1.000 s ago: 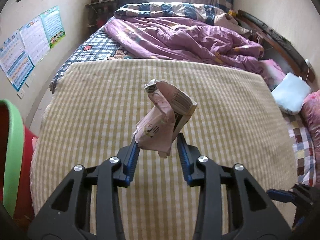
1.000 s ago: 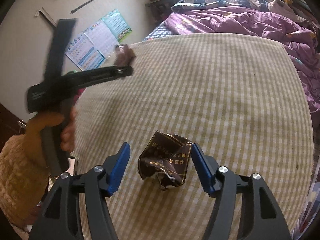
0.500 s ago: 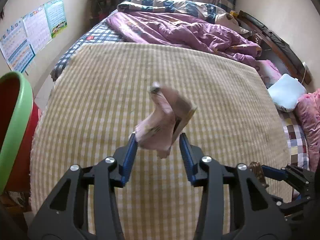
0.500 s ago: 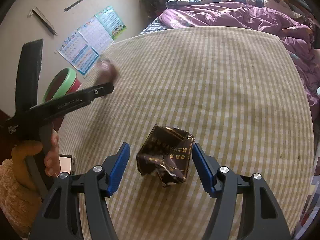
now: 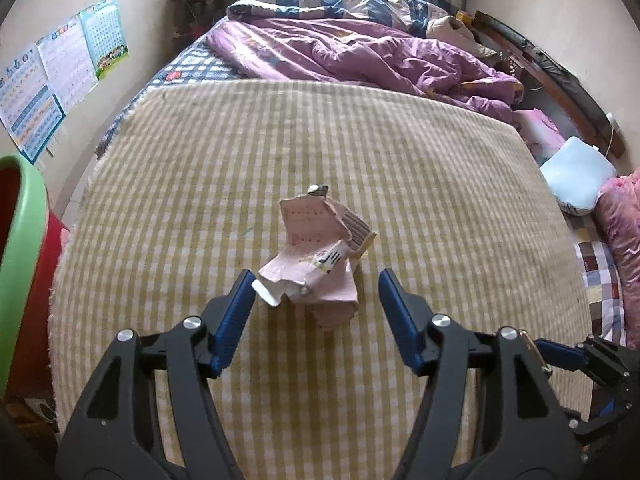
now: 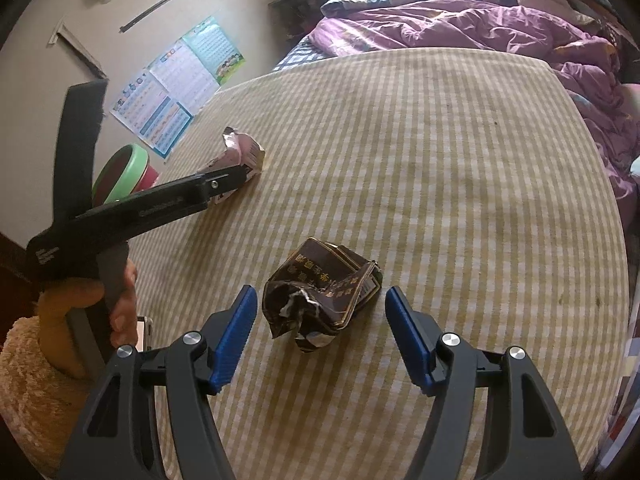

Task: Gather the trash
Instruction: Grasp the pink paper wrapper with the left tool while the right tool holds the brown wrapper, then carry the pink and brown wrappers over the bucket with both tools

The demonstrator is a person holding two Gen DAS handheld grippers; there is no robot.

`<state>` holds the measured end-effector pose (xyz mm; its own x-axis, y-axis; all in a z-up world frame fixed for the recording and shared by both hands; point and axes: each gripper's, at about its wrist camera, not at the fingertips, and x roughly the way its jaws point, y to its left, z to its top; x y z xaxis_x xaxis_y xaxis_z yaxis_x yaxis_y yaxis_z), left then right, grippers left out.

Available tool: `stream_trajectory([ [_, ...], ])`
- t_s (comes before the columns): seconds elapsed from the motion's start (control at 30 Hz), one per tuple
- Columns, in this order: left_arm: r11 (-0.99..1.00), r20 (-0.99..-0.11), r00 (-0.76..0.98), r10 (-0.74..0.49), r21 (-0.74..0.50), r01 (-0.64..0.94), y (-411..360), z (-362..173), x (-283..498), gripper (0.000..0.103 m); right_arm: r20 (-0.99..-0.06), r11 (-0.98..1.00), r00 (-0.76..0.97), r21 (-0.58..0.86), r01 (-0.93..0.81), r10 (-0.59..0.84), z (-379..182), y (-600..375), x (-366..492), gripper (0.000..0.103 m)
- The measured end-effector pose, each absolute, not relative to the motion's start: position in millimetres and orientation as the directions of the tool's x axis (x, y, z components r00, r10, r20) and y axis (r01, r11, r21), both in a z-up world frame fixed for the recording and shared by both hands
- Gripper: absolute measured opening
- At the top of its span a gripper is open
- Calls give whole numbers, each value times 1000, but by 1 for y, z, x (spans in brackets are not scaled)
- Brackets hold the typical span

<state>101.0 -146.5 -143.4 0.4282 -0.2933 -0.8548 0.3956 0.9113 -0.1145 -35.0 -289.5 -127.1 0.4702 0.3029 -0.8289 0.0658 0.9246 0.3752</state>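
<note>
A crumpled pink paper package (image 5: 316,256) lies on the yellow checked mattress (image 5: 400,168). My left gripper (image 5: 316,300) is open, its blue pads on either side of the package's near end, not gripping it. The package also shows in the right wrist view (image 6: 240,156) with the left gripper beside it. A crumpled dark brown wrapper (image 6: 324,292) lies on the mattress between the open fingers of my right gripper (image 6: 320,328).
A red bin with a green rim (image 5: 20,256) stands on the floor left of the bed, also in the right wrist view (image 6: 124,172). A purple quilt (image 5: 360,52) is heaped at the far end. Pillows (image 5: 576,176) lie at the right. Posters (image 5: 60,72) hang on the left wall.
My left gripper, shut on the pink package and holding it up before, has come down and opened; the package now rests on the mattress. My right gripper stays open around the brown wrapper.
</note>
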Motion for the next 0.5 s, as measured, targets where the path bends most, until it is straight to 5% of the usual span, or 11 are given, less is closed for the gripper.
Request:
stream_trajectory([
  [0.07,913,-864,409,-294,-128,386,-146,-149,104,47,-831,923,467,378,73,303,-128,-291,-35,65],
  [0.2,917,-856,419,-302,-140,375,-142,-149,102,45,-829,918,463,389,78,312,-131,-291,-34,65],
  [0.5,924,-809,483,-334,-181,336,-119,-119,85,44,-814,929,495,369,34,305,-119,-277,-30,44],
])
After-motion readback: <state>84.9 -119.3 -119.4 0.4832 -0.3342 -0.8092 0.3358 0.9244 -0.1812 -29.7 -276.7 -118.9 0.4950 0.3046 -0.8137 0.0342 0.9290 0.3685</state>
